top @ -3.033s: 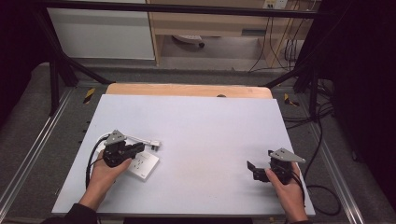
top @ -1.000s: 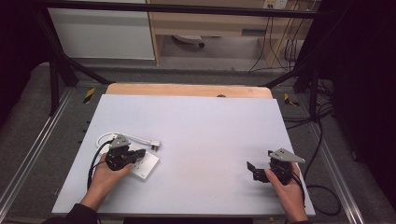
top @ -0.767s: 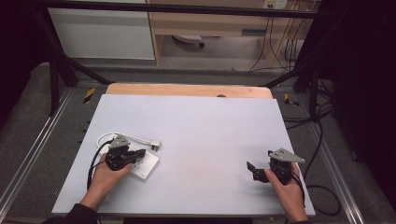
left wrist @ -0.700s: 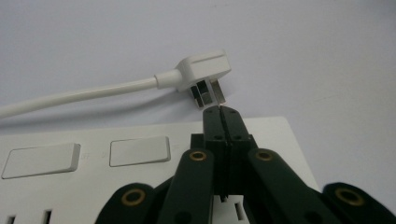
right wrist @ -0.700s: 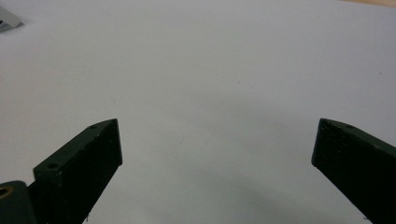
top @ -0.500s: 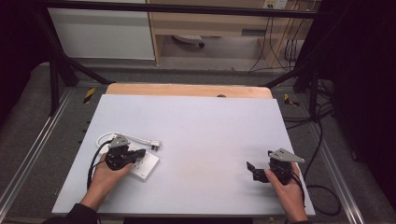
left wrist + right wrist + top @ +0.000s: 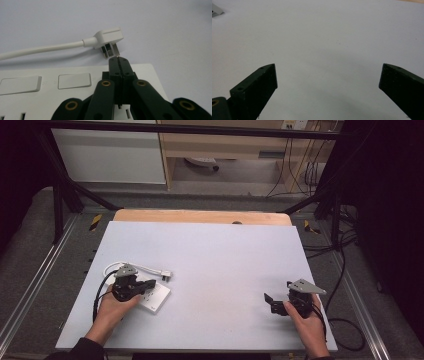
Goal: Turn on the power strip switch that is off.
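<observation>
Since three seconds ago the left gripper [image 7: 118,60] has slid onto the power strip [image 7: 152,296], jaws pressed together empty, just short of the plug [image 7: 108,40]; likely regrasping next.

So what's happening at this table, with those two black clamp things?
A person holds a two-jaw gripper in each hand over a grey table. The left gripper is shut with nothing between its jaws, poised over a white power strip, its tips just short of the prongs of a white plug that lies unplugged on the table beside the strip. The right gripper waits open at the table's other side, on a bare part of the table.
</observation>
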Tool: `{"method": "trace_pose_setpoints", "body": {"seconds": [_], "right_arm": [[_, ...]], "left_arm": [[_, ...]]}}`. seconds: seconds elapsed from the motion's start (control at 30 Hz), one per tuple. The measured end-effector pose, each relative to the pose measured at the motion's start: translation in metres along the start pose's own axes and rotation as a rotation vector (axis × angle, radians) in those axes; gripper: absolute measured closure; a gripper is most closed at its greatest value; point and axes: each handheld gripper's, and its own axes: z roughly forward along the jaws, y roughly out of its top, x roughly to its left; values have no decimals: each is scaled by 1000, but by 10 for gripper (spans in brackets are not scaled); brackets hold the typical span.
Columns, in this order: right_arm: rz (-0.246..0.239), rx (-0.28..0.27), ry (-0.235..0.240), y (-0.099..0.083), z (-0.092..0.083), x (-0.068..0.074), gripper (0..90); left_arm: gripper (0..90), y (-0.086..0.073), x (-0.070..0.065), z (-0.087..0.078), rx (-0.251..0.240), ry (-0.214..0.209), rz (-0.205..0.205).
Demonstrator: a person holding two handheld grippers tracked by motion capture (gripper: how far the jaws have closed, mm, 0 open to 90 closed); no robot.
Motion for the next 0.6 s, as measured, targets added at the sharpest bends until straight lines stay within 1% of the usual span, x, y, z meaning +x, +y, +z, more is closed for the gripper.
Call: {"method": "trace_pose_setpoints", "body": {"seconds": [0.6], "right_arm": [[1, 7, 0, 0, 0, 1, 22]], "left_arm": [[900, 0, 0, 0, 1, -4, -7]]}}
